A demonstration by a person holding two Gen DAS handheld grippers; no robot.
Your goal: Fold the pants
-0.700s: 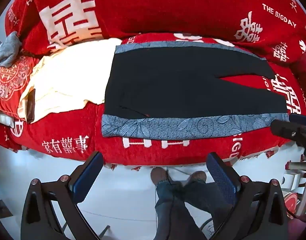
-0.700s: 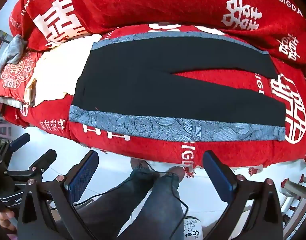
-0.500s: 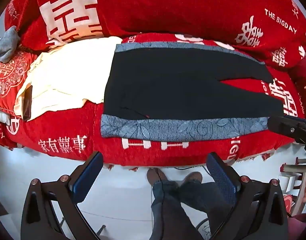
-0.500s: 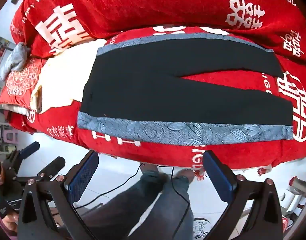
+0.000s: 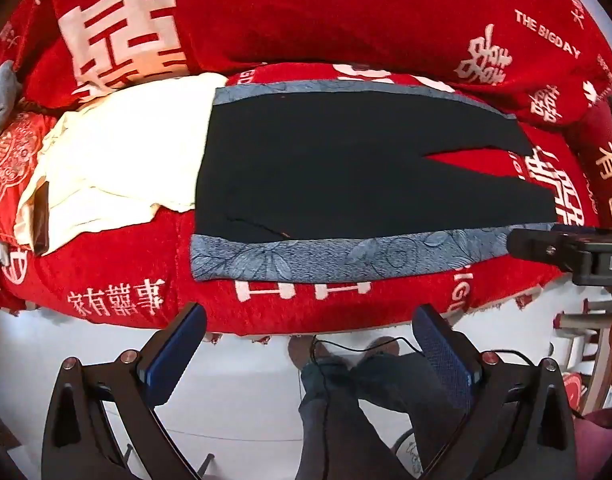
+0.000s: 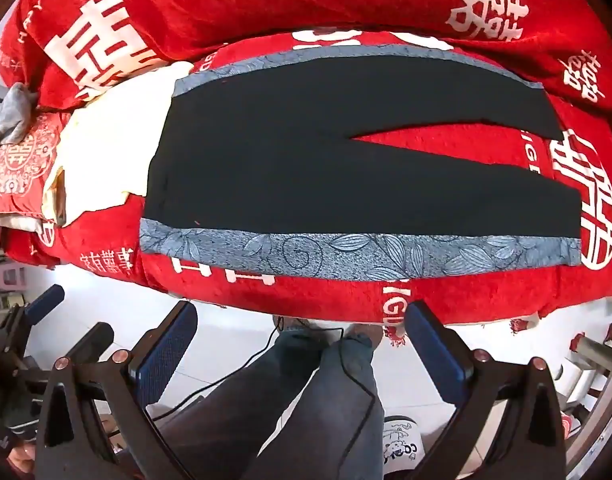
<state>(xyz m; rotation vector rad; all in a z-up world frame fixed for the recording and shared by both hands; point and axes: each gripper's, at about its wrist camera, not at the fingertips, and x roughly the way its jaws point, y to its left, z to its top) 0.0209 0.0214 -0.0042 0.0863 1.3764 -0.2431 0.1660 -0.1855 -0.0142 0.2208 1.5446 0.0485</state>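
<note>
Cream garment [image 5: 122, 160] on red sofa cover [image 5: 346, 12]; grey cloth [image 6: 10, 116] beside

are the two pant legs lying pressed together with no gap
No, the pants lie flat with their legs spread, red sofa cover showing between them.

One pair of pants [image 5: 346, 168], two hand-held grippers [image 5: 306, 344].
</note>
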